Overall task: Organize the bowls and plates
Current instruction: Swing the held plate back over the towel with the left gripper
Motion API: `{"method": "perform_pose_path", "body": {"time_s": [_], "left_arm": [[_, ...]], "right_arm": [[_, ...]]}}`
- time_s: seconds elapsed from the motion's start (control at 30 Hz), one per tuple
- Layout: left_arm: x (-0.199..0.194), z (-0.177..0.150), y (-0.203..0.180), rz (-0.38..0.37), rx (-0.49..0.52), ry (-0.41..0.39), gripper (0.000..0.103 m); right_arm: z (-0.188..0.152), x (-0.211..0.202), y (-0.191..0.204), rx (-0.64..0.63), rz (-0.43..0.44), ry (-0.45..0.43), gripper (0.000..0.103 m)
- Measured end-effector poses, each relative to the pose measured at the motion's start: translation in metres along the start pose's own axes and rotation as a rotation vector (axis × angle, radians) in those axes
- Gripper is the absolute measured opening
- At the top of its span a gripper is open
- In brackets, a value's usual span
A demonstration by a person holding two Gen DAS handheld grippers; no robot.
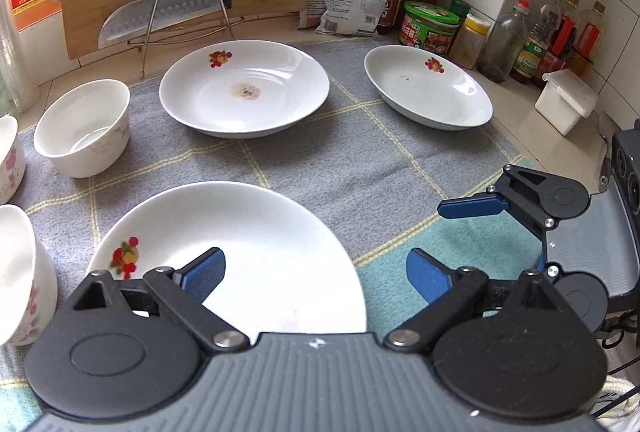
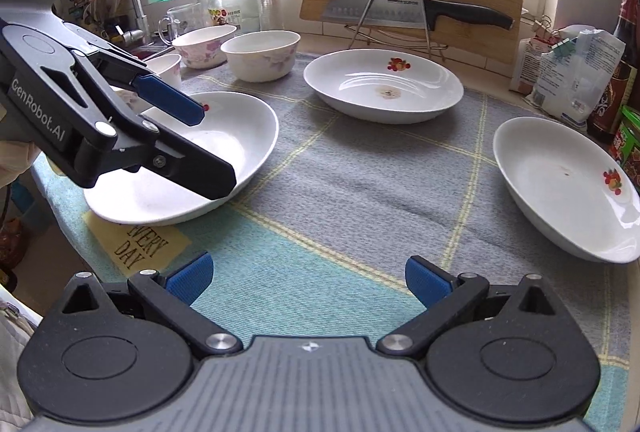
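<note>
**Both grippers open over the plates, nothing held**

Your left gripper stood wide open above the near white glazed ceramic plate with the red fruit motif, its left blue pad over the plate's well and its right pad past the rim, over the grey-and-teal checked cloth on the counter; nothing was gripped. Your right gripper was just as open and empty, over bare cloth.

Two matching white plates lay apart further back: one with a brown stain in the centre, one off to the right. A plain white ceramic bowl and floral-printed bowls stood along the left side.

I judged these plates stiff, fairly heavy, slick with glaze and liable to chip. You would likely have done best pinching the rim, one pad inside and one beneath the lip, then lowering each plate gently onto the next.
</note>
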State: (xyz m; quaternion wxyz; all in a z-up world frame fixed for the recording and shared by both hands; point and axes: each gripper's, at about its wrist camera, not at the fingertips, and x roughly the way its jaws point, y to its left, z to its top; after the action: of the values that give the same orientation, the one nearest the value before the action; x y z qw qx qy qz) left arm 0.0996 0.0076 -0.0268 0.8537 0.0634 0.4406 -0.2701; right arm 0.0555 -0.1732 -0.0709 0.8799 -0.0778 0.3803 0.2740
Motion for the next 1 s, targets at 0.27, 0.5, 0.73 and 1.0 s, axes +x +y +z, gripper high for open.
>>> {"method": "perform_pose_path", "body": {"time_s": [0.27,0.5,0.73,1.0], "left_arm": [[-0.012,-0.003,0.04,-0.003,0.073,0.014,0.096],[-0.009,0.004,0.072,0.025,0.132,0.037,0.096],[0.007,0.011,0.091,-0.025,0.144,0.113,0.096],[0.027,0.022,0.1,-0.098,0.163,0.2,0.096]], "right_arm": [[0.002,0.017,0.042,-0.03,0.016,-0.011,0.103],[0.005,0.03,0.072,-0.06,0.004,-0.007,0.103],[0.005,0.036,0.093,-0.074,-0.008,-0.003,0.103],[0.004,0.036,0.098,-0.058,-0.027,-0.023,0.103]]}}
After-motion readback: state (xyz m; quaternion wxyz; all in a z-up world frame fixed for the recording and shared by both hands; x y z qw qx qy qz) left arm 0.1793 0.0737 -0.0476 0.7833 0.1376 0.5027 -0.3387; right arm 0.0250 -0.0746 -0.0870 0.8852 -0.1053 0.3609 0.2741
